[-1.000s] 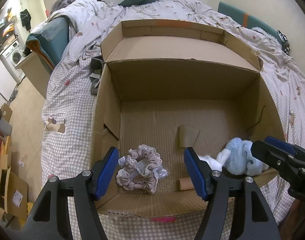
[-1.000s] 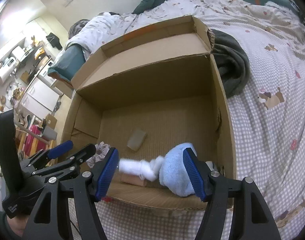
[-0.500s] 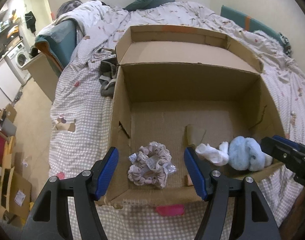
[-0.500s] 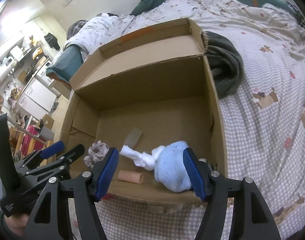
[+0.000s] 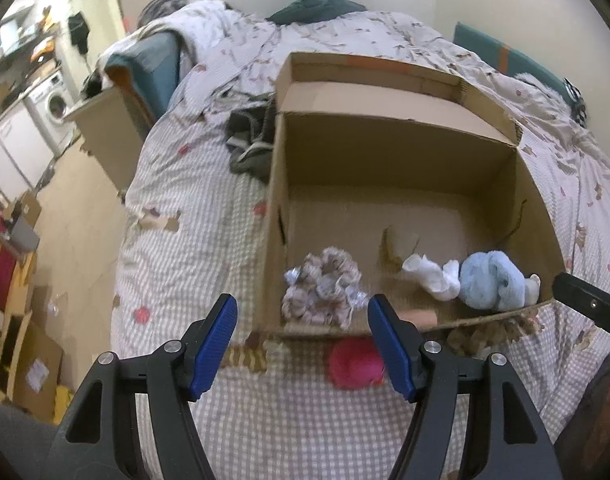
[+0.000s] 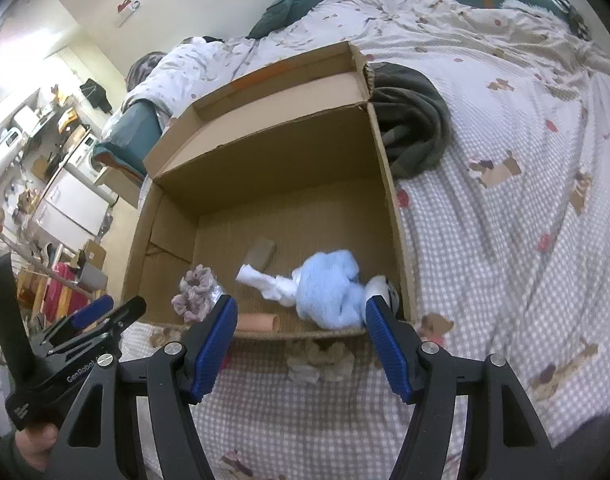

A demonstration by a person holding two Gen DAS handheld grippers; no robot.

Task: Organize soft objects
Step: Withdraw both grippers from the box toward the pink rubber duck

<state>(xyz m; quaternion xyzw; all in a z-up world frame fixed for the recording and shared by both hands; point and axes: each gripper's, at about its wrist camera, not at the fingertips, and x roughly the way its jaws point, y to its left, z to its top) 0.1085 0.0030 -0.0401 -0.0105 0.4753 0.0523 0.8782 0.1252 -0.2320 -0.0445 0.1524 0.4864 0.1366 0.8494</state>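
Observation:
An open cardboard box (image 5: 397,148) (image 6: 273,160) sits on the bed. Inside near its front wall lie a pinkish lace scrunchie (image 5: 323,290) (image 6: 195,292), a white sock (image 5: 429,274) (image 6: 269,284) and a fluffy light blue soft item (image 5: 491,280) (image 6: 329,292). A pink soft object (image 5: 355,362) lies on the bedspread just outside the box front. My left gripper (image 5: 303,338) is open and empty, in front of the box above the bedspread. My right gripper (image 6: 301,336) is open and empty, in front of the box near the blue item.
A small cardboard tube (image 6: 261,322) and a cardboard scrap (image 6: 261,254) lie in the box. Dark clothing (image 6: 409,128) (image 5: 249,140) lies beside the box on the checked bedspread (image 5: 193,248). The bed edge and floor (image 5: 77,216) are to the left, with furniture beyond.
Both grippers have pulled back out of the box toward me. The scrunchie and the blue item stay in the box, no longer between the fingers.

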